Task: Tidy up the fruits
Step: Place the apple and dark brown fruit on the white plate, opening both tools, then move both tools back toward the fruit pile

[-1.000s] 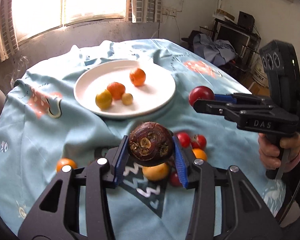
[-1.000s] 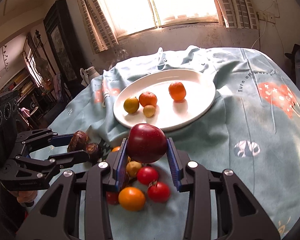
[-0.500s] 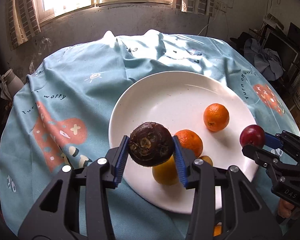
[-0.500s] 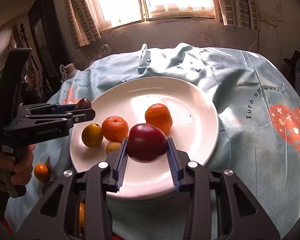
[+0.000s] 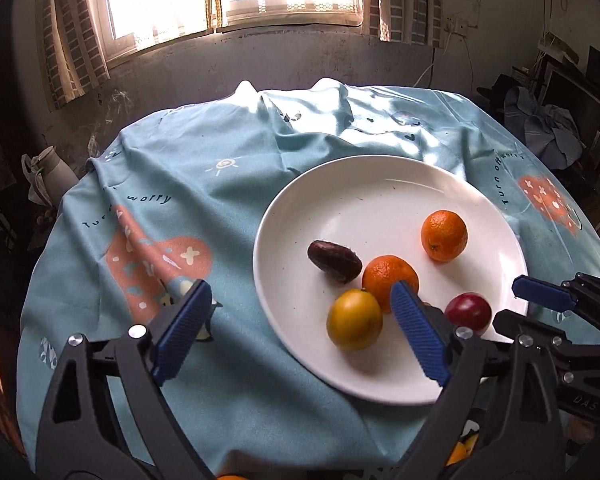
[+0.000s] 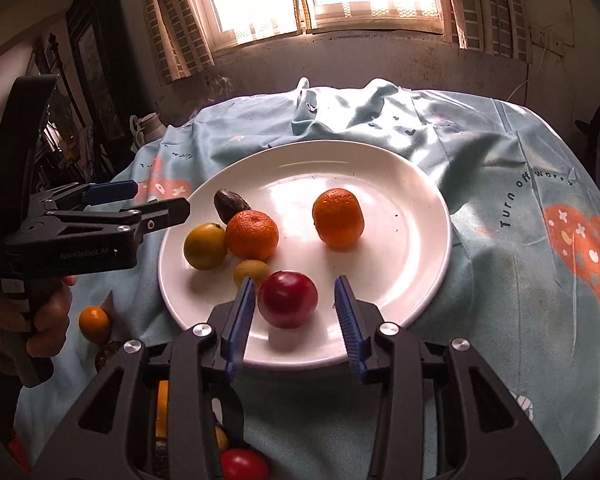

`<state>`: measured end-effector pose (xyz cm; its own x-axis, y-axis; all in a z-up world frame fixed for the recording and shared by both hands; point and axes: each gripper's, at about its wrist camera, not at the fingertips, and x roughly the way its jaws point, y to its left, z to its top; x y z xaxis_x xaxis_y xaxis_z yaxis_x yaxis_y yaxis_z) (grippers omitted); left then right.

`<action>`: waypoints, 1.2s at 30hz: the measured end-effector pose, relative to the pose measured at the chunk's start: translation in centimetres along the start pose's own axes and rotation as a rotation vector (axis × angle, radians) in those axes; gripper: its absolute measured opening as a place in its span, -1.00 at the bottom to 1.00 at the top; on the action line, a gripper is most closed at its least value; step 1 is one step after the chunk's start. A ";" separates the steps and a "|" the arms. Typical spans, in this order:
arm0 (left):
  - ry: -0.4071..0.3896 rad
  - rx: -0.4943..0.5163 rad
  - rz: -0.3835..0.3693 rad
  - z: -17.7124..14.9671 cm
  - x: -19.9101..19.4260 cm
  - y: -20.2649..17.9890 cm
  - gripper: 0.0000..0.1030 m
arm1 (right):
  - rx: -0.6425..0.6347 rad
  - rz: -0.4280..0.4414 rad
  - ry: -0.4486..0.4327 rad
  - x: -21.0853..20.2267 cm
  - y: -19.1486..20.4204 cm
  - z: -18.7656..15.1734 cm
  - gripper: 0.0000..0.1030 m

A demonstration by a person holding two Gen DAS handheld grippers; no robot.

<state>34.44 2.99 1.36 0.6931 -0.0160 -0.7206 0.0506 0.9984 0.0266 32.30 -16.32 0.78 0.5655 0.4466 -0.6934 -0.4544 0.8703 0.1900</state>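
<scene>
A white plate (image 5: 380, 184) (image 6: 400, 200) sits on the blue tablecloth. On it lie a dark brown fruit (image 5: 334, 261) (image 6: 230, 204), two oranges (image 5: 444, 235) (image 5: 388, 278) (image 6: 339, 218) (image 6: 252, 235), a yellow fruit (image 5: 354, 319) (image 6: 205, 246), a small yellow fruit (image 6: 251, 272) and a red fruit (image 5: 469, 311) (image 6: 288, 299). My left gripper (image 5: 300, 334) is open and empty above the plate's near left rim. My right gripper (image 6: 296, 316) is open, its jaws on either side of the red fruit without holding it.
Loose fruits lie on the cloth below the plate: an orange one (image 6: 95, 323), a dark one (image 6: 107, 354), a red one (image 6: 242, 464). The tablecloth (image 5: 160, 208) is rumpled at the far edge. A wall and window stand behind the table.
Both grippers opened. The dark brown fruit left my left gripper and now lies on the plate. The red fruit left my right gripper and rests on the plate.
</scene>
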 end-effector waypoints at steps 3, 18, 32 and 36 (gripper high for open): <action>-0.052 -0.011 -0.039 -3.1 -3.6 0.2 0.88 | -0.024 -0.003 -0.044 -2.8 0.8 -1.9 -0.02; -0.085 -0.053 -0.025 -12.7 -8.2 0.8 0.90 | -0.211 0.122 -0.006 -8.8 5.7 -10.6 -0.02; -0.099 -0.050 -0.005 -13.4 -9.0 1.1 0.90 | -0.194 0.087 0.159 -5.1 5.3 -12.0 -0.11; -0.108 -0.058 -0.014 -13.4 -9.4 1.3 0.90 | -0.146 0.110 0.163 -4.6 4.8 -11.9 -0.11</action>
<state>18.36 5.14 -1.11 0.7660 -0.0327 -0.6421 0.0214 0.9994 -0.0254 19.35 -16.67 -3.34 0.3938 0.4874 -0.7793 -0.6087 0.7736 0.1763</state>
